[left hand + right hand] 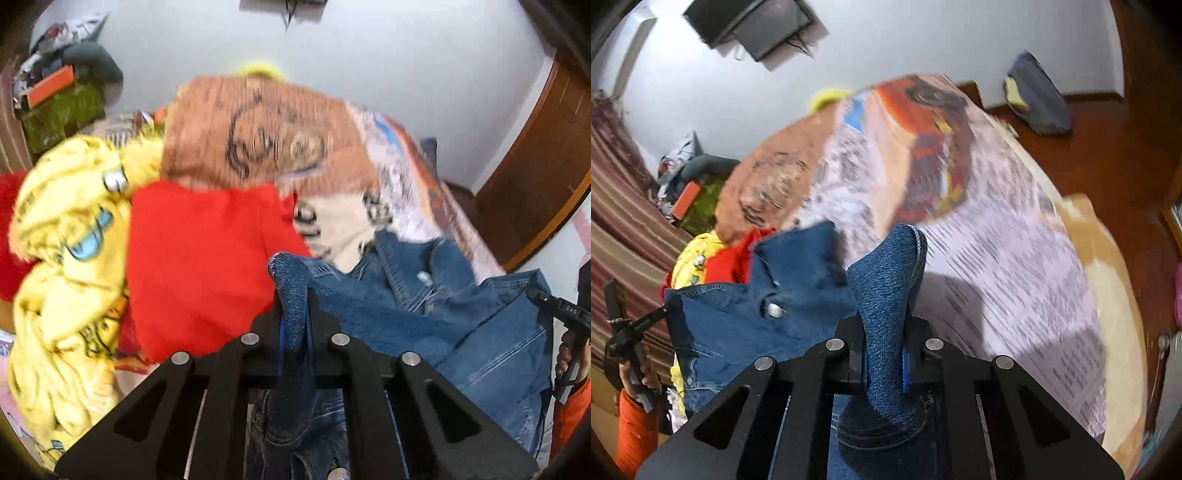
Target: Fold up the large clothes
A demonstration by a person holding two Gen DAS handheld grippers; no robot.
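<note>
Gripping with both, my left gripper (295, 314) and right gripper (882, 332) are clamped on the blue denim jacket (424, 306), lifted spread between them above the printed bedspread (997, 266); no fold shows yet, I judge; bare bedspread rightward, red garment (199, 258) crowding left

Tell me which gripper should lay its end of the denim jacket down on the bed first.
Right, probably. The right gripper holds the denim jacket over open bedspread. The left gripper holds its end beside the red garment and yellow garment.
</note>
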